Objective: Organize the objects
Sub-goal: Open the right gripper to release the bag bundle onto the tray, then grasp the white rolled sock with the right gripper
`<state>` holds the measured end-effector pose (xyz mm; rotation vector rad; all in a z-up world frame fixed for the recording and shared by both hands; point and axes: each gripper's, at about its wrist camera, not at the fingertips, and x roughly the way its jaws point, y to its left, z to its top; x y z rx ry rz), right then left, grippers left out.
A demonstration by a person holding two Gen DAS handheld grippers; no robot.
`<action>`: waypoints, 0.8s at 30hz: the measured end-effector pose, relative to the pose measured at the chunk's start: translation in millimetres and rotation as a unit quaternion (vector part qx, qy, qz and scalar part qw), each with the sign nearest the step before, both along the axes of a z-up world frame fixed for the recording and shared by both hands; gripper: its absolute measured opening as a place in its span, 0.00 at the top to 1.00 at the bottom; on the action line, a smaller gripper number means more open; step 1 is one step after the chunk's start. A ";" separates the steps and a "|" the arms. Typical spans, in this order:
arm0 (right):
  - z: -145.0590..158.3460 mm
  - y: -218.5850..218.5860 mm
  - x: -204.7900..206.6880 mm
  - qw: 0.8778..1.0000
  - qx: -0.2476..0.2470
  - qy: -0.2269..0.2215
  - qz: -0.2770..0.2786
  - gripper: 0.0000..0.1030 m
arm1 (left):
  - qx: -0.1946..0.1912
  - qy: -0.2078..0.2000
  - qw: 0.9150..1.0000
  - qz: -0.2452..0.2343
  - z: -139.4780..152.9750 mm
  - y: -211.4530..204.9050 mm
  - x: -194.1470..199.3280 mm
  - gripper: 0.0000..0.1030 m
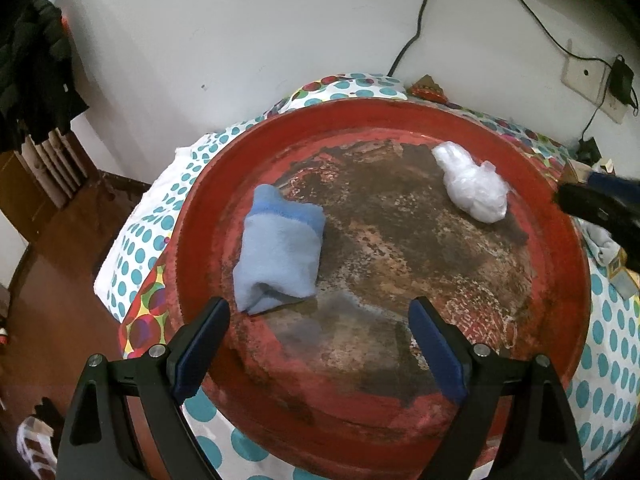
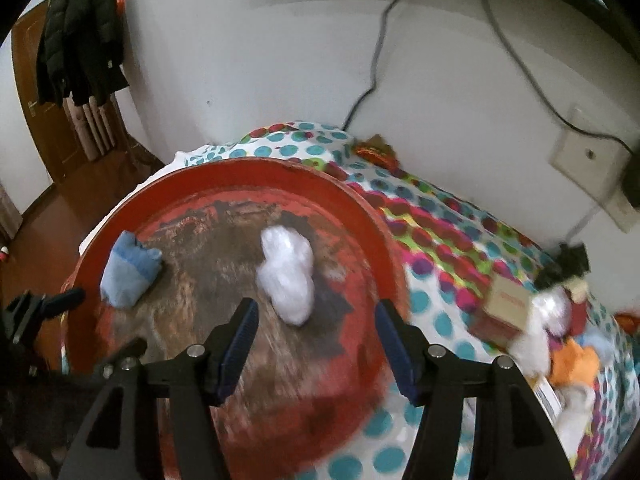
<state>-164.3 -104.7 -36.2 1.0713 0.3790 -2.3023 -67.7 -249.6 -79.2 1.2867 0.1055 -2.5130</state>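
The left gripper (image 1: 320, 312) is held wide open with nothing in it, just above the near side of the worn red tray (image 1: 192, 216). The right gripper (image 2: 314, 314) is spread wide too, empty. A folded blue sock (image 1: 280, 248) is seen just past the left finger, and a crumpled clear plastic bag (image 2: 288, 276) sits further right, well apart. The polka-dot cloth (image 2: 436, 300) is spread underneath.

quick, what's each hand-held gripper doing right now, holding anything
Left hand-held gripper: open, holding nothing.
Right hand-held gripper: open, holding nothing.
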 end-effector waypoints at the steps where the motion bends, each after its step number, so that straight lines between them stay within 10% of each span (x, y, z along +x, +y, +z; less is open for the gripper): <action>1: 0.9 9.4 3.4 1.000 -0.003 0.000 -0.004 0.40 | -0.001 0.000 1.000 -0.001 0.5 1.4 0.0 0.13; 24: -41.9 242.0 -5.2 0.975 0.003 -0.022 -0.221 0.40 | -0.013 0.015 0.998 -0.052 8.2 34.0 0.5 0.08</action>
